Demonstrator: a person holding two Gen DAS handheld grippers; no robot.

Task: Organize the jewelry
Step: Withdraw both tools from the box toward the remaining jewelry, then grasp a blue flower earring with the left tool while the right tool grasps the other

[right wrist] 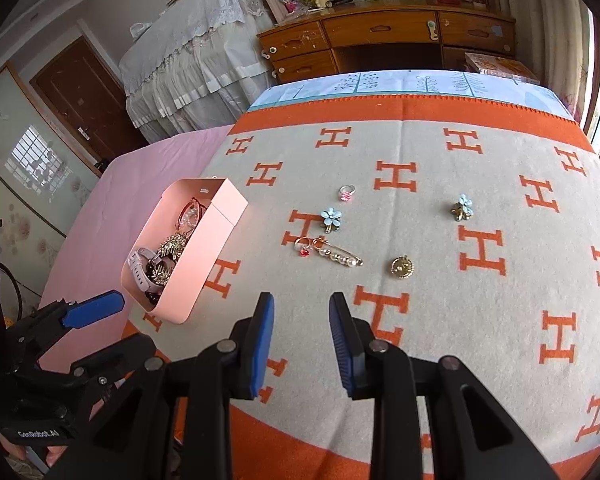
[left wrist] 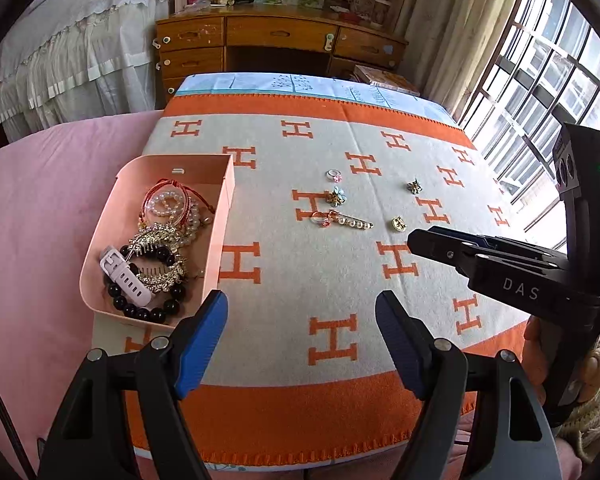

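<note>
Several loose pieces lie on the orange-and-grey H-pattern blanket (left wrist: 300, 280): a pink-stone ring (left wrist: 334, 176) (right wrist: 347, 192), two blue flower clips (right wrist: 331, 218) (right wrist: 462, 207), a red-stone ring (right wrist: 303, 247), a pearl pin (left wrist: 350, 220) (right wrist: 340, 254) and a gold round pendant (left wrist: 399, 224) (right wrist: 402, 267). A pink box (left wrist: 220, 216) (right wrist: 204, 256) at the left holds bracelets, a hair comb and a white watch strap. My left gripper (left wrist: 302, 320) (right wrist: 128, 322) hovers open and empty by the box's near corner. My right gripper (right wrist: 302, 320) (left wrist: 418, 240) is open by a narrow gap, empty, short of the pendant.
The blanket covers a bed with a pink sheet (left wrist: 40, 220) on the left side. Beyond the far edge stands a wooden desk with drawers (left wrist: 280, 40). A barred window and curtain (left wrist: 540, 80) are at the right, and lace-covered furniture (left wrist: 72, 40) at the far left.
</note>
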